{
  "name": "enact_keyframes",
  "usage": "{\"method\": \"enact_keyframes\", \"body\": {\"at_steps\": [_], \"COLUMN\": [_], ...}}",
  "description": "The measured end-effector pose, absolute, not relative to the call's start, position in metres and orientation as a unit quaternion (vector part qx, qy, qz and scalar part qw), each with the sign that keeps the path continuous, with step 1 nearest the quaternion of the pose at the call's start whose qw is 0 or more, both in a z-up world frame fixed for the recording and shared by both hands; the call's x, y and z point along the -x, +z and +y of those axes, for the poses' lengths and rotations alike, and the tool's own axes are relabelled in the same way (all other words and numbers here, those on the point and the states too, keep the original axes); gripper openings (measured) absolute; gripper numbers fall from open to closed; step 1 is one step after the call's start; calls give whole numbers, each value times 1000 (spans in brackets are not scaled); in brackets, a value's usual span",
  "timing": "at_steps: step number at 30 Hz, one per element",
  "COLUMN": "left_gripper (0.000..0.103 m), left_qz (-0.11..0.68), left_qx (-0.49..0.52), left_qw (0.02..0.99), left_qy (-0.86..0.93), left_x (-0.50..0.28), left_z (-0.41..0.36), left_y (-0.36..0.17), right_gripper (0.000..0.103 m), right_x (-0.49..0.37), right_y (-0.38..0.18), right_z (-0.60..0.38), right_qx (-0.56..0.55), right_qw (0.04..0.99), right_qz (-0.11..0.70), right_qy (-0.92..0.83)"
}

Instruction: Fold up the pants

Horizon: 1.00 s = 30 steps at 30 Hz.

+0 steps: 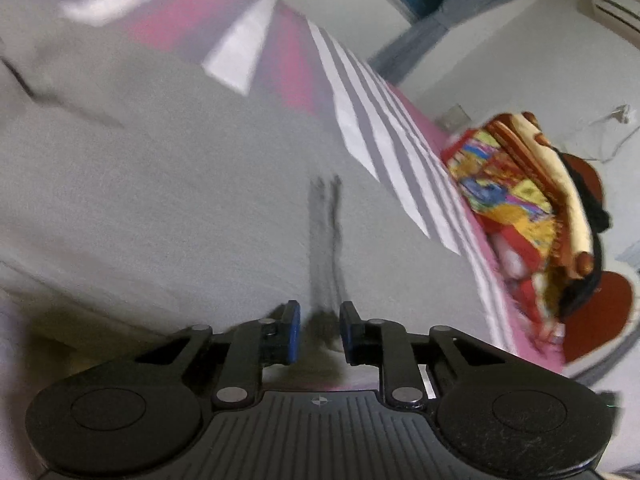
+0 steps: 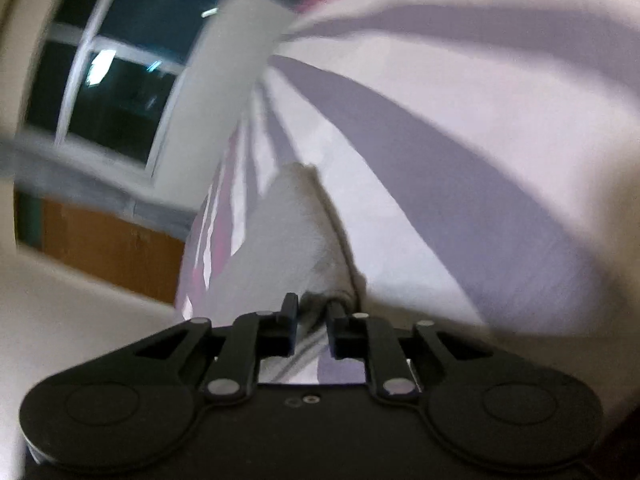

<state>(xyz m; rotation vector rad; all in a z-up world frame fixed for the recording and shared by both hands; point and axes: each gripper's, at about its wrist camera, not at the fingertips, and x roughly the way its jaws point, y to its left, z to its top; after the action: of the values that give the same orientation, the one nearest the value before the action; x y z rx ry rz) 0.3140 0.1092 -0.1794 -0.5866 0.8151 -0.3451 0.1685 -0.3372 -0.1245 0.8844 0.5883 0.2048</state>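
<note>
**Thin grips could let the pants slip**

We see the grey pants [image 1: 160, 184] spread on the striped bed sheet [image 1: 384, 136]. Our left gripper [image 1: 319, 332] pinches a dark fold with jaws narrowly apart; our right gripper [image 2: 312, 324] clamps a pants edge. Both frames blur, so a fast pull could free either shallow grip.

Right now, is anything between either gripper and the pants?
Nothing visible. The right gripper has a bunch of the grey pants between its fingers. The left gripper sits at the pants, cloth in its gap.
</note>
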Motion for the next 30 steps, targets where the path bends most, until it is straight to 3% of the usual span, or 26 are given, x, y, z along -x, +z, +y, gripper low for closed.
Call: {"method": "enact_keyframes", "body": {"at_steps": [5, 9, 17, 24, 30], "left_gripper": [22, 29, 39, 39, 43], "left_qz": [385, 398, 414, 392, 337], "left_qx": [239, 187, 199, 158, 119], "left_qw": [877, 886, 878, 895, 928], "left_qy": [-160, -147, -136, -140, -102], "left_x": [-351, -399, -464, -394, -308], "left_z": [95, 69, 64, 65, 94], "left_y": [-172, -173, -177, -182, -169], "right_gripper": [24, 12, 22, 37, 43], "right_x": [-216, -275, -355, -290, -198], "right_y": [-100, -96, -87, -101, -100], "right_z": [-320, -293, -277, -282, -310], "right_qx": [-294, -176, -91, -79, -118], "right_qw": [903, 921, 923, 918, 938], "right_qz": [292, 339, 369, 384, 315], "right_qy": [112, 82, 57, 65, 89]}}
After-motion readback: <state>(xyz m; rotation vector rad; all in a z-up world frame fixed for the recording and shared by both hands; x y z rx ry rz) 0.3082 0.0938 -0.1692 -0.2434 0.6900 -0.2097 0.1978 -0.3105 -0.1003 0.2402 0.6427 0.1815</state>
